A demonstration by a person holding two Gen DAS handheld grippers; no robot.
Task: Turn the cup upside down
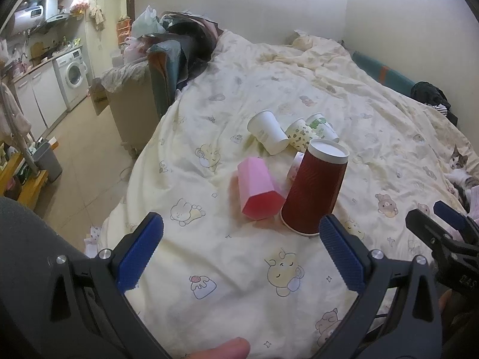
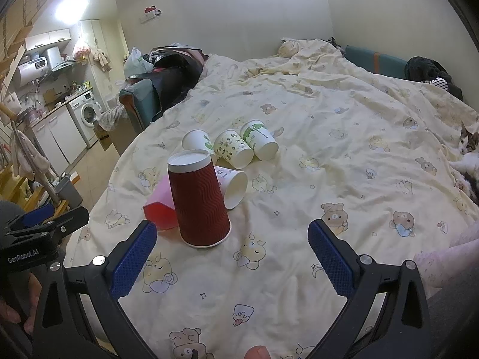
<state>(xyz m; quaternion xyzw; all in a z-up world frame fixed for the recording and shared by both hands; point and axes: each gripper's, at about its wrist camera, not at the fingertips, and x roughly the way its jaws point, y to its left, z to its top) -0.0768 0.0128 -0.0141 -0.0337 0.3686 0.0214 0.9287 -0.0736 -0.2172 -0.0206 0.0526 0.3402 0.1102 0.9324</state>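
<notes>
A dark red ribbed paper cup (image 1: 314, 188) (image 2: 199, 200) stands upside down on the bed quilt, white base up, leaning slightly. A pink hexagonal cup (image 1: 259, 193) (image 2: 158, 209) lies on its side against it. Three paper cups lie on their sides behind: a white one (image 1: 269, 133) (image 2: 197, 140), a leaf-patterned one (image 1: 301, 134) (image 2: 233, 149) and a green-printed one (image 1: 321, 125) (image 2: 259, 139). Another white cup (image 2: 233, 185) lies behind the red one. My left gripper (image 1: 239, 233) is open and empty just short of the cups. My right gripper (image 2: 232, 239) is open and empty, the red cup just ahead.
The cream cartoon-print quilt (image 1: 239, 284) (image 2: 344, 179) covers the whole bed. A cat (image 2: 467, 155) lies at the right edge. A cluttered armchair (image 1: 161, 68) stands at the bed's left, with a kitchen and washing machine (image 1: 73, 74) beyond. Each gripper shows in the other's view.
</notes>
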